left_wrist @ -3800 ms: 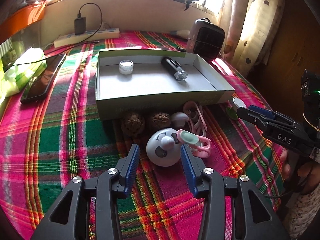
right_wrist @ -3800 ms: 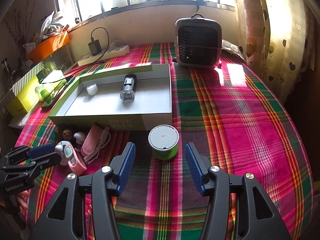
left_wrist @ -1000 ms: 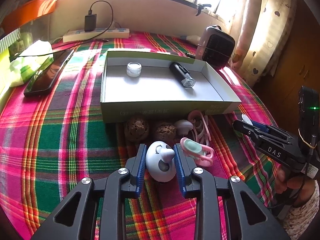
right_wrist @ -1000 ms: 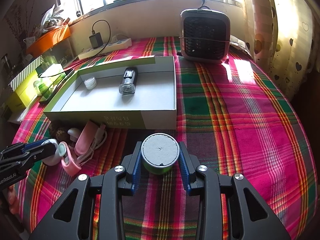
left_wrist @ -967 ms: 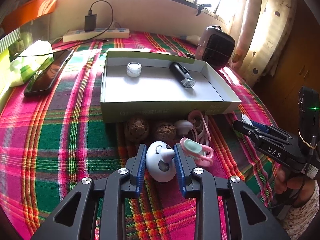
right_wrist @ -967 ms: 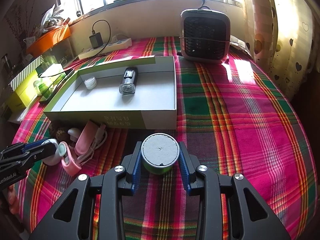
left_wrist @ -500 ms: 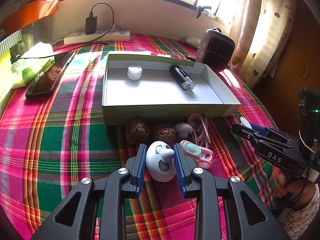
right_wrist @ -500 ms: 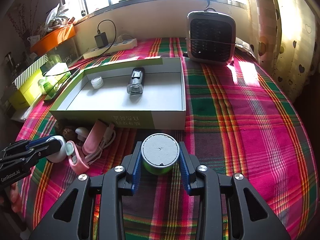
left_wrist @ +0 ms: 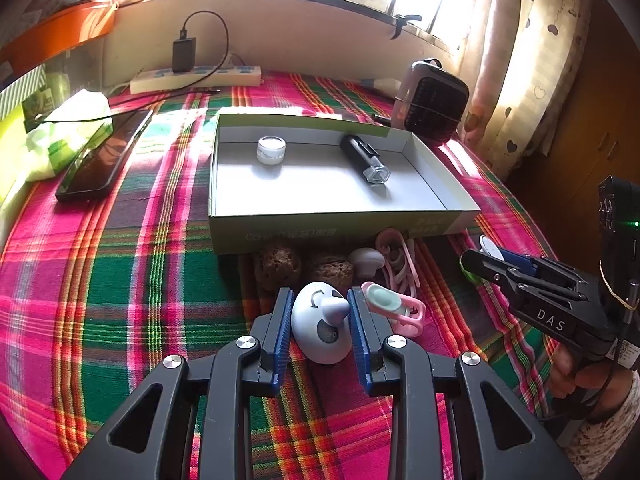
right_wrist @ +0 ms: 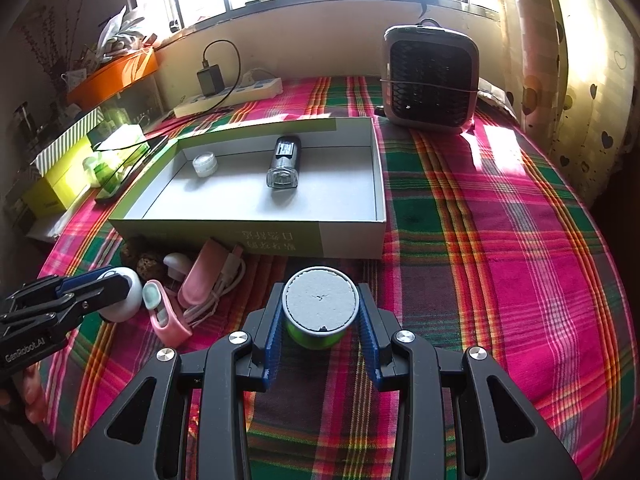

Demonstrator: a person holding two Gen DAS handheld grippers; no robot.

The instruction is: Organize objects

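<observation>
My left gripper (left_wrist: 319,306) is shut on a white egg-shaped koala toy (left_wrist: 322,326), held just above the plaid cloth in front of the green-and-white box (left_wrist: 332,230). My right gripper (right_wrist: 319,304) is shut on a green tin with a grey lid (right_wrist: 319,300), also near the box's front wall (right_wrist: 248,236). Inside the box lie a small white jar (left_wrist: 271,150) and a black flashlight (left_wrist: 365,158). Before the box sit two brown husk balls (left_wrist: 278,266), a white mushroom-shaped plug (left_wrist: 366,258), a pink cable (left_wrist: 396,258) and a pink clip device (left_wrist: 390,306).
A small fan heater (right_wrist: 430,80) stands behind the box at the right. A power strip with a charger (left_wrist: 196,74) lies by the wall. A phone (left_wrist: 106,154) and tissue pack (left_wrist: 60,136) rest at the left. The right gripper (left_wrist: 496,264) shows at the right of the left wrist view.
Both grippers have risen slightly with their objects; the box and table appear a little farther off. The grips are unchanged.
</observation>
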